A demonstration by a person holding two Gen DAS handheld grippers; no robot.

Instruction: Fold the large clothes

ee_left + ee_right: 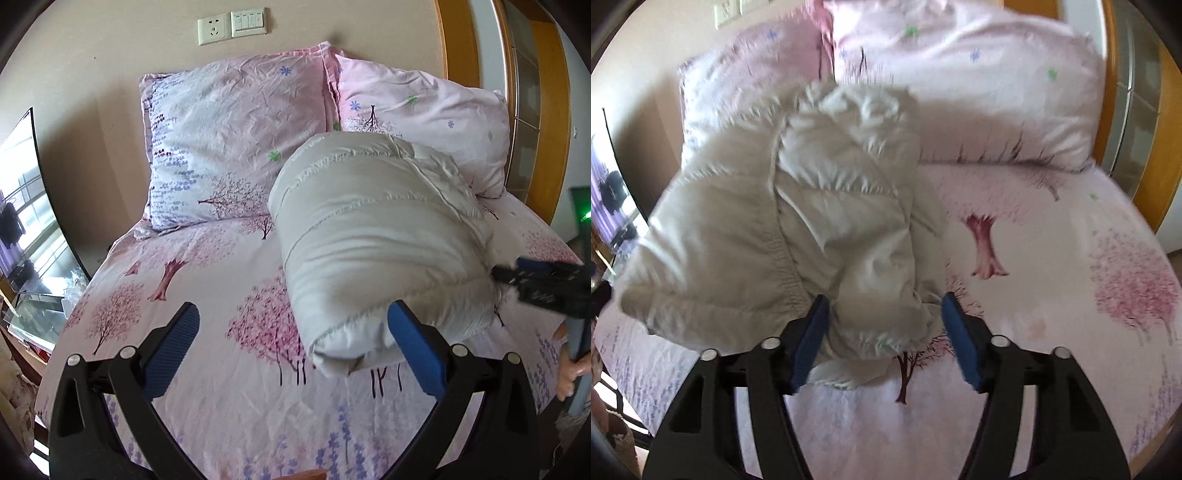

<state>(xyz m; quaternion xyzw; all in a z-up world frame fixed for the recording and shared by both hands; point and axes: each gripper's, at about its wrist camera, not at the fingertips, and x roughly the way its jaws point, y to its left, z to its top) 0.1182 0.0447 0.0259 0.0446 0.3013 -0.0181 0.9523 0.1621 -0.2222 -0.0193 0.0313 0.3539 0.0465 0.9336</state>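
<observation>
A white puffy quilted jacket point(373, 236) lies folded into a thick bundle on the bed, near the pillows; it also shows in the right wrist view point(798, 229). My left gripper point(291, 325) is open and empty, just in front of the bundle's near left corner. My right gripper point(881, 317) is open, with its blue pads on either side of the jacket's near edge, not closed on it. In the left wrist view the right gripper point(517, 277) reaches the bundle's right side.
The bed has a pink tree-print sheet point(207, 280). Two matching pillows point(236, 136) point(424, 114) lean against the wall behind the jacket. A wooden headboard panel point(458, 40) stands at the right. A glass-topped table point(33, 302) stands left of the bed.
</observation>
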